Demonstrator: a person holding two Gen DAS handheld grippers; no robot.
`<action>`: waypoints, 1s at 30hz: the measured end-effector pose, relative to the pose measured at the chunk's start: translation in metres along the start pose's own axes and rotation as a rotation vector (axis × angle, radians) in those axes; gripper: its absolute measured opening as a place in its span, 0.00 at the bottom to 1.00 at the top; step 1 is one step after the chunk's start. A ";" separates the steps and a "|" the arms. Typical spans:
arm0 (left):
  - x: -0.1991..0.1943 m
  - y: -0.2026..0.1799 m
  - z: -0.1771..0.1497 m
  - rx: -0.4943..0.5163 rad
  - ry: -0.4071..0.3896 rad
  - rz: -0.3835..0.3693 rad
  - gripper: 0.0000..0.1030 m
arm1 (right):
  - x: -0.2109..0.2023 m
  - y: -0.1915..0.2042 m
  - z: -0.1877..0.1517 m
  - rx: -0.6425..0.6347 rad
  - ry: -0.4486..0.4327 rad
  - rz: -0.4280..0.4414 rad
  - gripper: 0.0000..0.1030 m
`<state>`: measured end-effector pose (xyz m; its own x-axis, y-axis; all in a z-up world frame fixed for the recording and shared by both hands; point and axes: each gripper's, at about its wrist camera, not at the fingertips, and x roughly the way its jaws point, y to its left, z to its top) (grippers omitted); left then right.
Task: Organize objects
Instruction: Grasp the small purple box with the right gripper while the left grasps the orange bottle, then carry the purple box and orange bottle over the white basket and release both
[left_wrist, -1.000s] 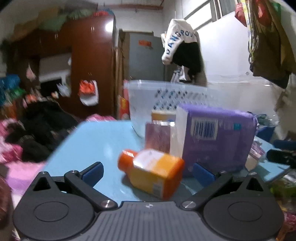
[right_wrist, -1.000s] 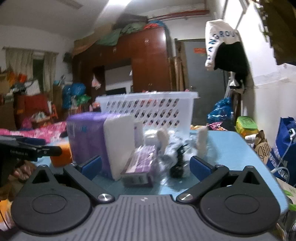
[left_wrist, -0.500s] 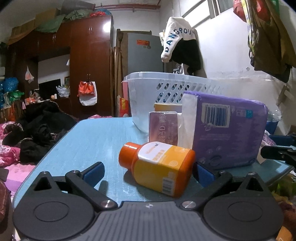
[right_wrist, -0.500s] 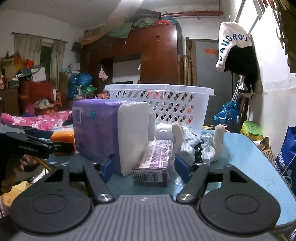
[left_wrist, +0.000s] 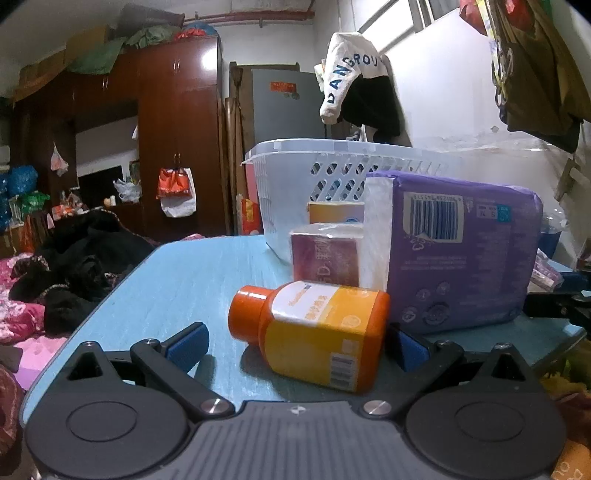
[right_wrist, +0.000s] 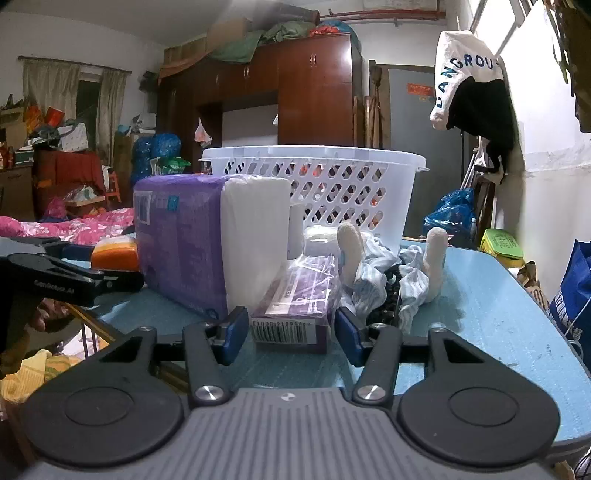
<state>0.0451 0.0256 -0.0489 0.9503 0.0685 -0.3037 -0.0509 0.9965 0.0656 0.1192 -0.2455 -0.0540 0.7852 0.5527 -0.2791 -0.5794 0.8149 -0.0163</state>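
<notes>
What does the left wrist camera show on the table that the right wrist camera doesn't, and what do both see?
Only the left wrist view shows the orange bottle's cap and label, lying between the open left gripper, and a maroon box.

Only the right wrist view shows a purple box between the closing right gripper, not yet pressed, and crumpled striped cloth.

Both show the white basket, purple pack, orange bottle and blue table.

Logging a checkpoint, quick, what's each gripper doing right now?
Left gripper: open around the orange plastic bottle lying on its side.
Right gripper: jaws closing on the purple wrapped box, pads not yet touching.
</notes>
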 end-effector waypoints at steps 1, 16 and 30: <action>0.000 -0.001 0.000 0.009 -0.006 0.003 1.00 | 0.000 0.000 0.000 0.000 0.002 0.000 0.54; -0.001 0.003 -0.001 0.023 -0.068 0.002 0.81 | -0.004 -0.001 -0.002 -0.012 -0.023 0.006 0.50; -0.029 0.013 0.028 -0.029 -0.152 -0.002 0.81 | -0.033 -0.022 0.027 0.020 -0.152 0.034 0.49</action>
<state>0.0251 0.0355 -0.0123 0.9859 0.0613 -0.1559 -0.0562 0.9977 0.0372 0.1124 -0.2768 -0.0182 0.7903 0.5986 -0.1307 -0.6026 0.7979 0.0104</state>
